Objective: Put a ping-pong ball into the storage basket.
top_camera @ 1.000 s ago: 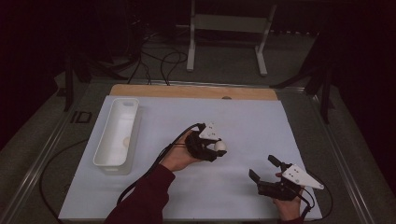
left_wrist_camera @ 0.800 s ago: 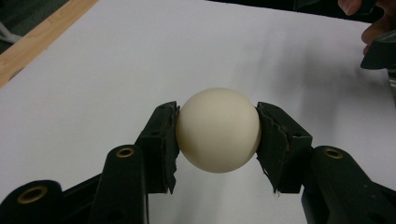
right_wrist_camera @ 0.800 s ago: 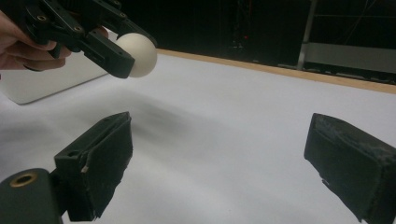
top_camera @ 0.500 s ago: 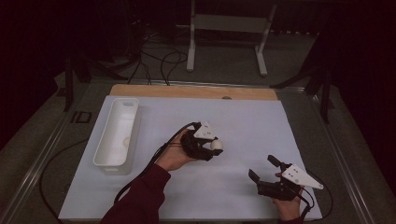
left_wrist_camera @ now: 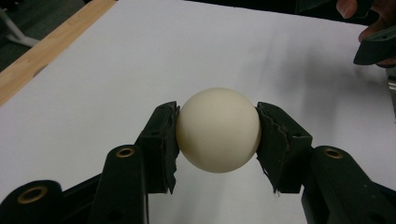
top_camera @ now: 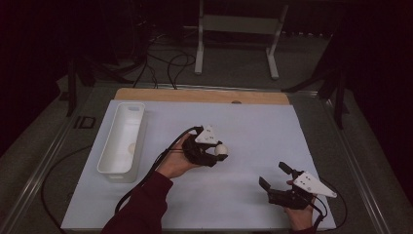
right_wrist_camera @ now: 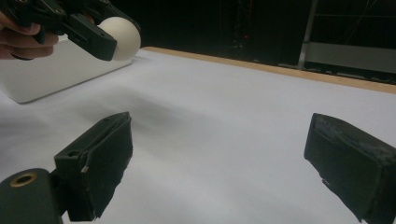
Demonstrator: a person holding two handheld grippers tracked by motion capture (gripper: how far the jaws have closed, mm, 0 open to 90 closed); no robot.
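A cream-white ball (left_wrist_camera: 218, 129) sits squeezed between the two black pads (left_wrist_camera: 163, 140) of my left gripper (left_wrist_camera: 218, 137), which is shut on it. From above, that gripper (top_camera: 219, 152) and the ball (top_camera: 220, 148) hang over the middle of the white sheet (top_camera: 253, 122), held by a hand in a dark red sleeve. My right gripper (top_camera: 276, 176) rests near the front right of the sheet, its jaws wide apart and empty (right_wrist_camera: 224, 154). Its camera catches the held ball (right_wrist_camera: 125, 32) at upper left.
A long white bin (top_camera: 111, 141) lies along the sheet's left side, with a faint pale round shape inside. A wooden strip (top_camera: 202, 96) borders the far edge. Beyond the table stand a metal frame (top_camera: 236, 29) and floor cables. Dark cables trail from both grippers.
The left hand has drifted slightly away from the front edge, still gripping the ball. The right gripper has stayed where it was.
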